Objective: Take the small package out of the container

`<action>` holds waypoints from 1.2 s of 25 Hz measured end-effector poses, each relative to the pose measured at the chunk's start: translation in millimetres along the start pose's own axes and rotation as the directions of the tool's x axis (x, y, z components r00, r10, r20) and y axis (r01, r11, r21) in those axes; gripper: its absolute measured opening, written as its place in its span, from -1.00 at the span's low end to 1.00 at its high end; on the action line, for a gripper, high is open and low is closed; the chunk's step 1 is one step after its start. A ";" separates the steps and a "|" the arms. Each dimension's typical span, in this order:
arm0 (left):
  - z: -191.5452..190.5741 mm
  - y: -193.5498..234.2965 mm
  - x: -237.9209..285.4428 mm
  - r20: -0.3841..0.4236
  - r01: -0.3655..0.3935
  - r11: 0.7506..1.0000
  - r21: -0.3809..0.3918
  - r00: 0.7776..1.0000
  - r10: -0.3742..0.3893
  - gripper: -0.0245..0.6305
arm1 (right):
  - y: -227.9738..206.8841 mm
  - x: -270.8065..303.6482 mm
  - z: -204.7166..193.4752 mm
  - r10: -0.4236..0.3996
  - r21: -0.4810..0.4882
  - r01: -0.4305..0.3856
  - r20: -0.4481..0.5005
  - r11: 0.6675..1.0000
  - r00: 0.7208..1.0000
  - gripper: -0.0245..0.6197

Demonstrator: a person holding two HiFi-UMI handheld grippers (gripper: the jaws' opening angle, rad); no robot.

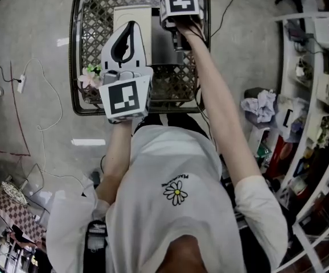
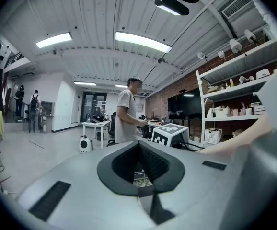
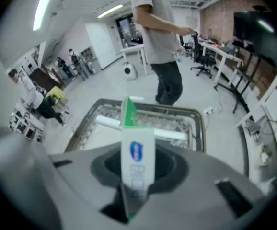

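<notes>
The small package (image 3: 137, 152), a white and green box, is pinched tight in the right gripper (image 3: 133, 186). It is up over the wire basket (image 3: 201, 128), so it can get past the rim. The left gripper (image 2: 141, 164) is closed on nothing and waits by the basket's near edge, out of the way.

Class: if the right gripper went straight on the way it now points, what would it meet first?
Probably the wire basket below: the right gripper, holding the small package, points down into it; depth is unclear.
</notes>
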State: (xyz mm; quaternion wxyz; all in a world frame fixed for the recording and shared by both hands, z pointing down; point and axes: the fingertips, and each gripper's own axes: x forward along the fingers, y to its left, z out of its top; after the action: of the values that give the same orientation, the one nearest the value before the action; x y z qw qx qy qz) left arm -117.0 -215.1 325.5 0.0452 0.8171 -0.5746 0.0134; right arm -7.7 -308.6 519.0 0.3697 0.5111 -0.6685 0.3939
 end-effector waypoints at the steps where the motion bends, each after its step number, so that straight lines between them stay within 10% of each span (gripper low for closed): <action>1: 4.0 -1.5 -0.7 -0.004 0.000 1.000 0.003 1.000 0.000 -0.85 | 1.5 -11.1 5.2 0.002 -0.002 -0.002 0.027 1.000 1.000 -0.61; 18: 70.9 -35.0 -20.2 0.094 0.012 0.996 0.084 0.995 -0.020 -0.85 | 22.4 -200.0 32.0 0.034 -0.093 0.014 0.490 0.996 0.871 -0.61; 23: 90.1 -44.1 -32.9 0.127 0.005 0.997 0.076 0.992 -0.015 -0.85 | 28.4 -253.1 21.6 0.068 -0.110 0.001 0.618 0.994 0.783 -0.60; 30: 116.5 -60.0 -44.9 0.175 0.018 0.998 0.067 0.984 -0.029 -0.85 | 22.1 -316.9 2.1 0.066 -0.105 0.035 0.816 0.994 0.574 -0.60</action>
State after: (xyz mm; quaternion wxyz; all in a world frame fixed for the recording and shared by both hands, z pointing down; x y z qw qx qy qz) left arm -79.3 -163.3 202.8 -0.0323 0.8228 -0.5660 -0.0405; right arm 35.3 -182.6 230.5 0.0434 0.6085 -0.7884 0.0796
